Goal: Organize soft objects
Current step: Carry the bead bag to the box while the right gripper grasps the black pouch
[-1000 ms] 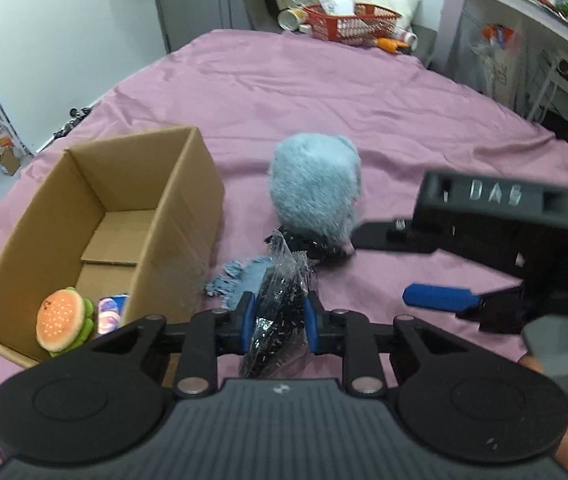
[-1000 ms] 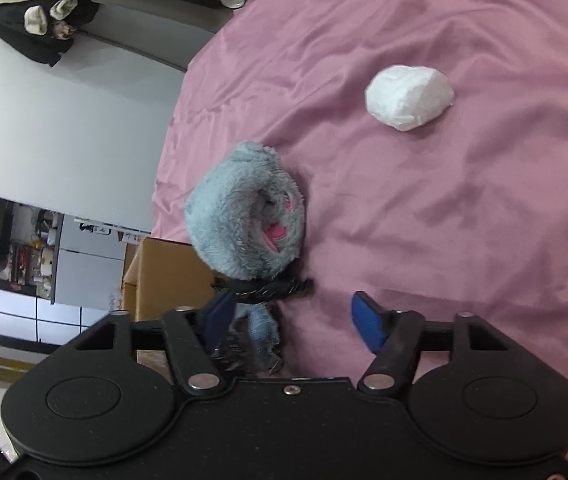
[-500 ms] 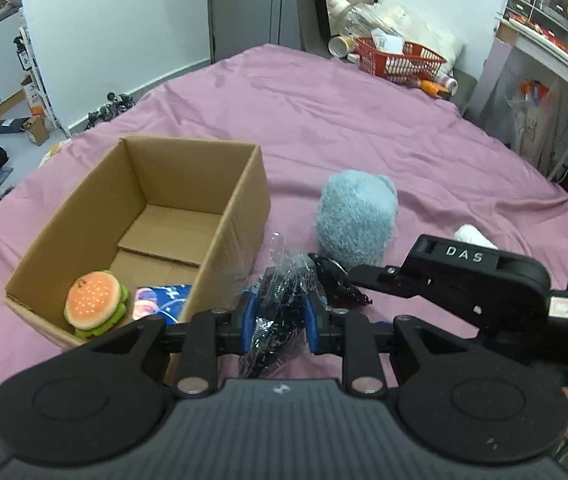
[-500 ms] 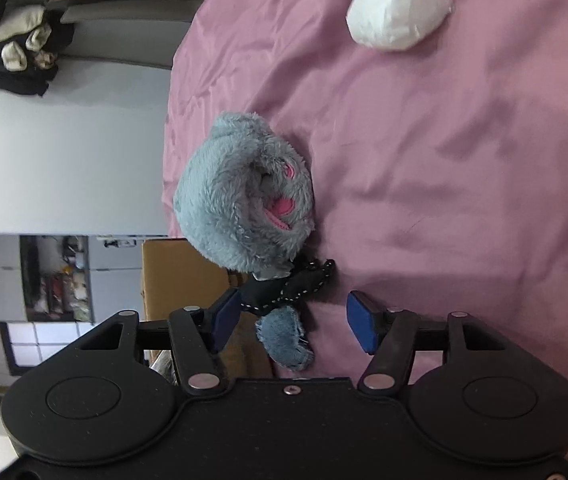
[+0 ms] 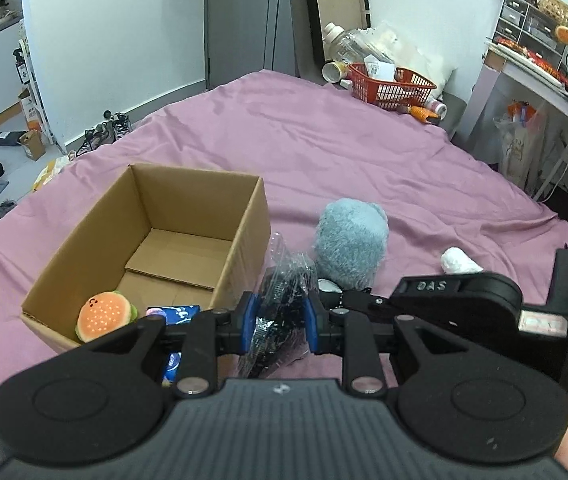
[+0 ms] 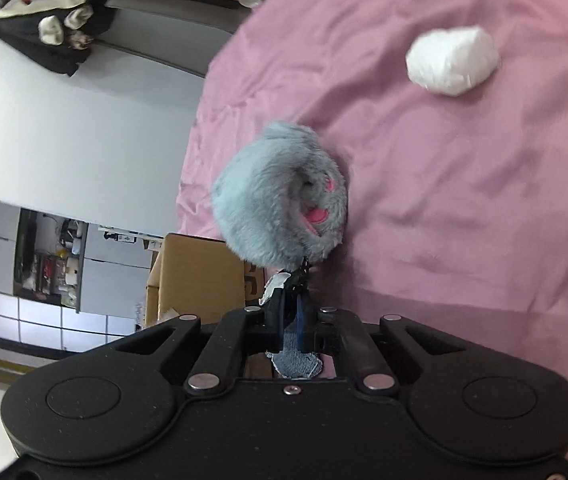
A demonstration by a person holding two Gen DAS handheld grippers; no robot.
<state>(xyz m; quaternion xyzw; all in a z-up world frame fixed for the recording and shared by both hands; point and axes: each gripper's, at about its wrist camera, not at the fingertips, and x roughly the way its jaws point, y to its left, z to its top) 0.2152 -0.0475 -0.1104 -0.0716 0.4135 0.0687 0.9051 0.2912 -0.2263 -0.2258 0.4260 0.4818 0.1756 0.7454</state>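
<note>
I am holding the clear-wrapped black bundle [image 5: 280,320] in the closed left gripper [image 5: 278,316], its long axis standing upright, just right of the cardboard box [image 5: 244,216]. The right gripper [image 6: 291,308] is pinching a dark strap [image 6: 301,276] under the grey plush [image 6: 276,196].

We note a red basket [image 5: 393,87] of clutter at the far edge of the bed [image 5: 323,148], with a plastic jug [image 5: 337,42] beside it. Drawer units [image 5: 523,20] stand on a side desk [image 5: 539,80]. Shoes [image 5: 104,130] lie on the floor.
</note>
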